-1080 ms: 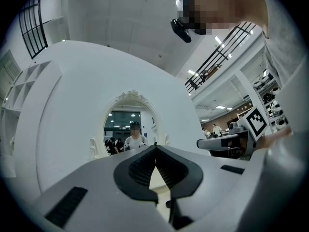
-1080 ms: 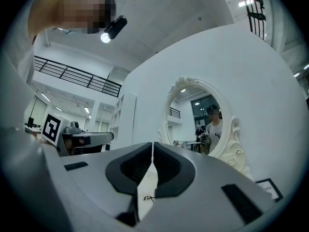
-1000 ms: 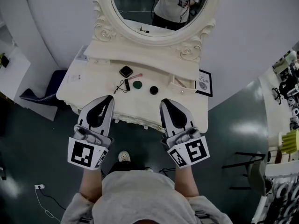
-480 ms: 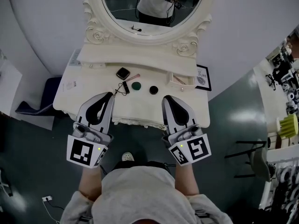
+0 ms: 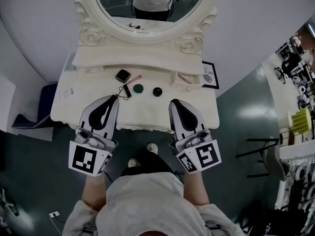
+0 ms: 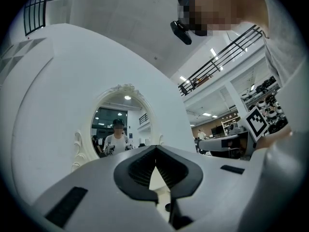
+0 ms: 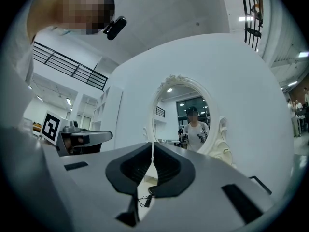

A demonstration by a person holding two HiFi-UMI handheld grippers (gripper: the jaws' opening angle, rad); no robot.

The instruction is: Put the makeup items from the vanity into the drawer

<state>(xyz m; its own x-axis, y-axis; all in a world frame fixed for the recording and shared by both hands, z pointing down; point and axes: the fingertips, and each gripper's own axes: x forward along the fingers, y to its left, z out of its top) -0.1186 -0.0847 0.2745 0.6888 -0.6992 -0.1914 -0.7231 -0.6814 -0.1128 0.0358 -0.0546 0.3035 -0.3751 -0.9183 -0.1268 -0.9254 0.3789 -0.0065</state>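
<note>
Lying at upper centre on the vanity [image 5: 147, 113] are five makeup items: one square compact [image 5: 123, 75], one pink stick [image 5: 135, 78], one corded black piece [image 5: 126, 91] and two round pots, green [image 5: 138, 88] and black [image 5: 157, 91]. Right of them, the one small open drawer [image 5: 190, 86] holds a thin pinkish stick. Lower down, the left gripper [image 5: 116, 98] and right gripper [image 5: 172, 103] both have their jaws pressed together, gripping nothing.

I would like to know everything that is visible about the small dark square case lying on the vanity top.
The square case is small and dark, with a paler rim and rounded corners. It looks like hard plastic or metal. It seems closed and lies flat on the cream vanity top, toward the back and left of centre, turned like a diamond. A thin pink stick lies just to its right. Whether the two touch is too small to tell.
</note>
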